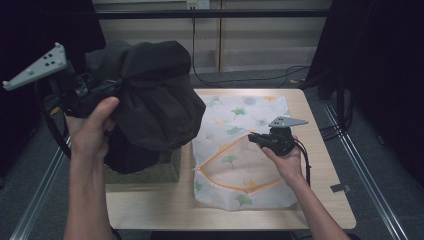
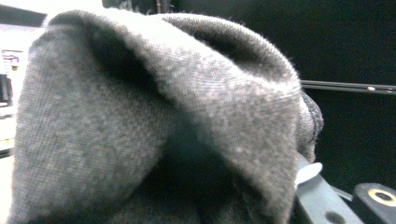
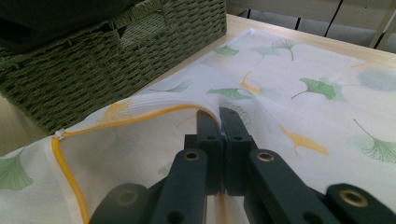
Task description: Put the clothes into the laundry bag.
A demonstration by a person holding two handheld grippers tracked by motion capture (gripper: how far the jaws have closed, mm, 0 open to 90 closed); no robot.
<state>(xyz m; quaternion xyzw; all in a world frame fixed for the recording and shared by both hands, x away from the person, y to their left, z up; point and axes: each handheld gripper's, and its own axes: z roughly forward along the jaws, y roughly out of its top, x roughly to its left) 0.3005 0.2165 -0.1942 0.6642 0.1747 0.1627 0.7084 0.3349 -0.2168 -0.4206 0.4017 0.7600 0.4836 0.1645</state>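
Loading dark garment [image 1: 150, 100] into mesh laundry bag [image 1: 240, 150]. Left hand-held gripper [image 1: 92, 92] clamped on garment, bunched beyond its jaws. Right hand-held gripper [image 3: 218, 116] pinched shut on bag's yellow-trimmed rim [image 3: 135, 116]. We lift rim higher, widen mouth, feed garment low.

Left gripper [image 1: 107, 87] is raised at the left of the high view, held in the person's left hand [image 1: 92, 132], forearm upright, jaws clamped on a load. Right gripper [image 3: 217, 116] sits low, forearm angled inward, its 2 jaws pinched together on thin material.
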